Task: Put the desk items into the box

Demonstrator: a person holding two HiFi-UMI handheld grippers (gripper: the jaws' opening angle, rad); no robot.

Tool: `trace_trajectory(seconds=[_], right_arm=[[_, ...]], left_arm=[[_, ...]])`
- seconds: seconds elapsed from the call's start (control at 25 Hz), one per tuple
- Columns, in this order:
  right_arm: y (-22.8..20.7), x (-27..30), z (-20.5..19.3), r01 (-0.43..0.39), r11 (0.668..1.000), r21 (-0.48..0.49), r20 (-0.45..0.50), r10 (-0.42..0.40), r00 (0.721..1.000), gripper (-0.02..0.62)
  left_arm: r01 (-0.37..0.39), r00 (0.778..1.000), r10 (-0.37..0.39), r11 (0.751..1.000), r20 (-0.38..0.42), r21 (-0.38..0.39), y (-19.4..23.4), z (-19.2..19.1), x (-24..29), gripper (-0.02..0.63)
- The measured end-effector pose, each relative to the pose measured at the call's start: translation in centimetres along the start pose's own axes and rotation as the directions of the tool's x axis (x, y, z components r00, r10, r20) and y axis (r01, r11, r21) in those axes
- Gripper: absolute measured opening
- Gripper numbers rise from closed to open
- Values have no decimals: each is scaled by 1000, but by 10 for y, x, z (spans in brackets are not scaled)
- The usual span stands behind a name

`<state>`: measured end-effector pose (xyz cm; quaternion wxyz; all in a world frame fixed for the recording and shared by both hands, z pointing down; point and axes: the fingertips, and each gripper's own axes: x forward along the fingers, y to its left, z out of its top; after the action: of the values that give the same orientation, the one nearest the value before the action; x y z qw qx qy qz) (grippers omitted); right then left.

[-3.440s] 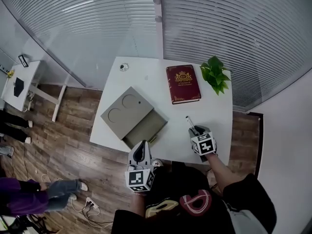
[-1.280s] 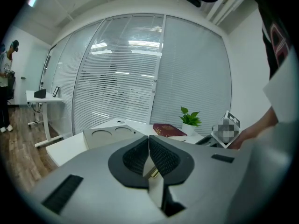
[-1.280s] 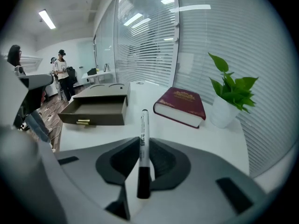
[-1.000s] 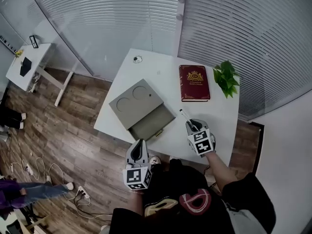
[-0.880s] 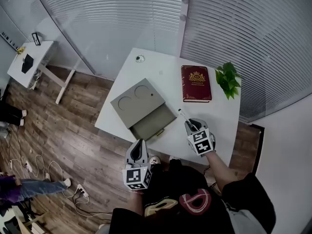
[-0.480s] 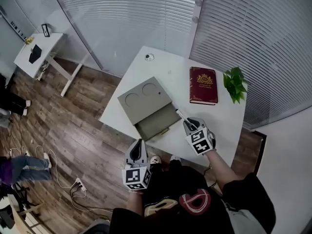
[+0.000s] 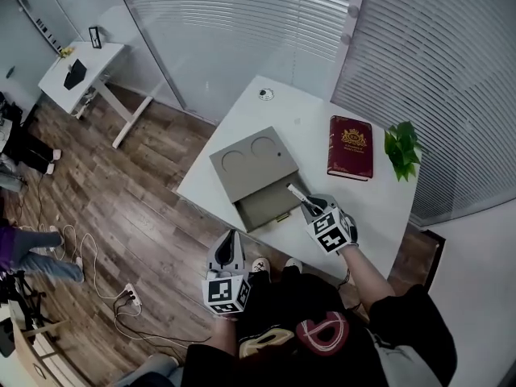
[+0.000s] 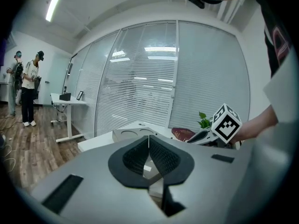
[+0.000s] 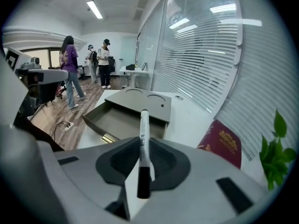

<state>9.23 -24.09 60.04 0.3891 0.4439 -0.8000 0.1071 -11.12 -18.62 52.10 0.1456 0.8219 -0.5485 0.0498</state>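
**Marker and box.** The marker [image 9: 143, 139], white-barrelled with a black end, was clamped between the jaws of the right gripper [image 7: 310, 210]. It sat right of centre in the head view, its free end reaching toward the right edge of the open drawer [image 7: 266, 208]. The drawer belonged to the grey box [image 7: 251, 161], whose top bore two round recesses. The box lay at mid-frame on the white counter [image 7: 379, 200].

**Surroundings.** A dark red book [image 7: 350, 147] lay to the right of the box, with a green plant [image 7: 402, 149] just beside it. A small round object [image 7: 265, 94] sat near the counter's upper corner.

**Left gripper.** The left gripper [image 7: 229, 252] was at lower centre, off the counter's near edge and over the wooden floor [image 7: 137, 216]. Its jaws were closed together with nothing between them.
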Motion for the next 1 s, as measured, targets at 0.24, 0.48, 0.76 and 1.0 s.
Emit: trace_trajectory(seconds=[0.24,0.48,0.76,1.0], right_arm=[[13,12,14,-71,994,-79,-22,70,997,74],[24,24,23,-141,973,-181,-70,130,989,74],[33,39,27,-215,936,-279,-134,184,974,74],[43,50,27,-266,910,-316,-173,221,960,74]], left_arm=[[-39,999,39,999,3,-16,12,0,-5,21],[-70,998,70,997,9,-25,20,1,-8,20],[-101,995,101,994,-2,-45,28,-4,-7,21],[-136,991,135,989,-12,-61,38,-6,-12,21]])
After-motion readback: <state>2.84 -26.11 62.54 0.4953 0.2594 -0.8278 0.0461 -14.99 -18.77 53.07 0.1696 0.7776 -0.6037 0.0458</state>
